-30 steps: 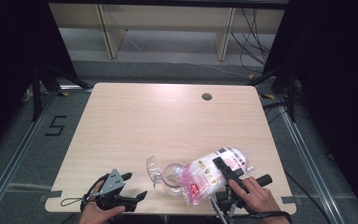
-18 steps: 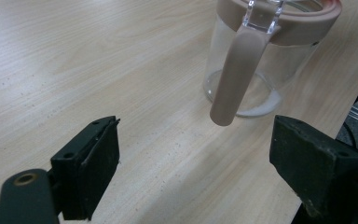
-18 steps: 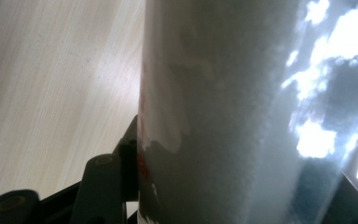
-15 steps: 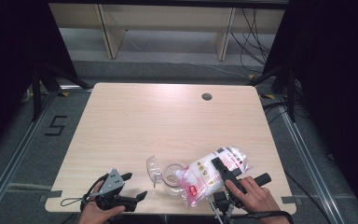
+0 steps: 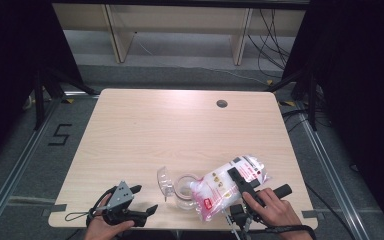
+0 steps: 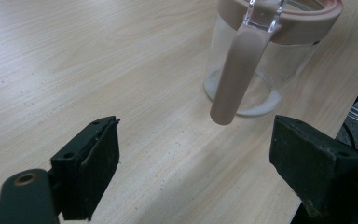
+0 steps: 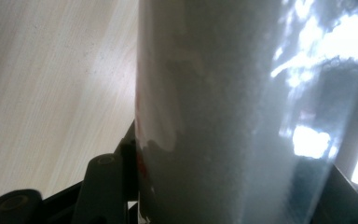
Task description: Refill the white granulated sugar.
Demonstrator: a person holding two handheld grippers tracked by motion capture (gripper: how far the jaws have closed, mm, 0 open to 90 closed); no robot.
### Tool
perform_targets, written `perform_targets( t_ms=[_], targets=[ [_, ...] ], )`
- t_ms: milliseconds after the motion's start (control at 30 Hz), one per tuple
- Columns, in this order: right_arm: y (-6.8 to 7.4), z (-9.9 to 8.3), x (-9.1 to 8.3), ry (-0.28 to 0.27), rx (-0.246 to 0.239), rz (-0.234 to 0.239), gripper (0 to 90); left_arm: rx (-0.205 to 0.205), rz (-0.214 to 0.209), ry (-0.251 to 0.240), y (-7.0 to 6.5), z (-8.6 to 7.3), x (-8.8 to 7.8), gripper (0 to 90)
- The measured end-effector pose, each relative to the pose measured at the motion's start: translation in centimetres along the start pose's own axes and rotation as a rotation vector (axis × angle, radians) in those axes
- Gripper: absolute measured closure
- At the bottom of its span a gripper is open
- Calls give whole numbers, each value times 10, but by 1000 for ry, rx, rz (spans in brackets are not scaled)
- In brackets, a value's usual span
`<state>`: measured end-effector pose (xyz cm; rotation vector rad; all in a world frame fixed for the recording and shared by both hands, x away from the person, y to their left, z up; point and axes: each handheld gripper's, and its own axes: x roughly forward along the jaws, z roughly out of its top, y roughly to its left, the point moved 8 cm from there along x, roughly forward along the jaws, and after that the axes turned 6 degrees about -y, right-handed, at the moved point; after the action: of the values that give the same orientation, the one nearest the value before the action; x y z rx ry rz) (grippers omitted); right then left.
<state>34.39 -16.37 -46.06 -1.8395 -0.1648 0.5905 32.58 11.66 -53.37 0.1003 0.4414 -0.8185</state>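
Bag of white grains held over the jar

Grip on the bag [image 5: 228,186] is kept by the right gripper [image 5: 241,184] at the near edge of the table [image 5: 180,125], both jaws pressed against its sides. Its lower end is tilted onto the clear jar [image 5: 184,190], whose lid [image 5: 163,181] is swung open. Beside the jar's handle [image 6: 235,77], the left gripper [image 5: 145,200] is held wide open and empty
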Motion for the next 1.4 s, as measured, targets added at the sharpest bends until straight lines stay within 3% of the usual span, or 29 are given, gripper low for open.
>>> perform_targets(
  t_ms=[33,67,167,733,1400],
  targets=[
    [0,0,0,-1,0,-1,500,10,0,13,1,-1,-1,157],
    [4,-2,-1,13,39,5,501,10,1,15,1,-1,-1,157],
    [2,-1,-1,9,16,-2,501,10,2,16,1,-1,-1,158],
    [-1,-1,-3,8,-15,-15,505,4,2,1,1,0,0,157],
    [-2,-1,-2,-6,-17,-22,510,14,5,13,2,-1,-1,157]
  ],
)
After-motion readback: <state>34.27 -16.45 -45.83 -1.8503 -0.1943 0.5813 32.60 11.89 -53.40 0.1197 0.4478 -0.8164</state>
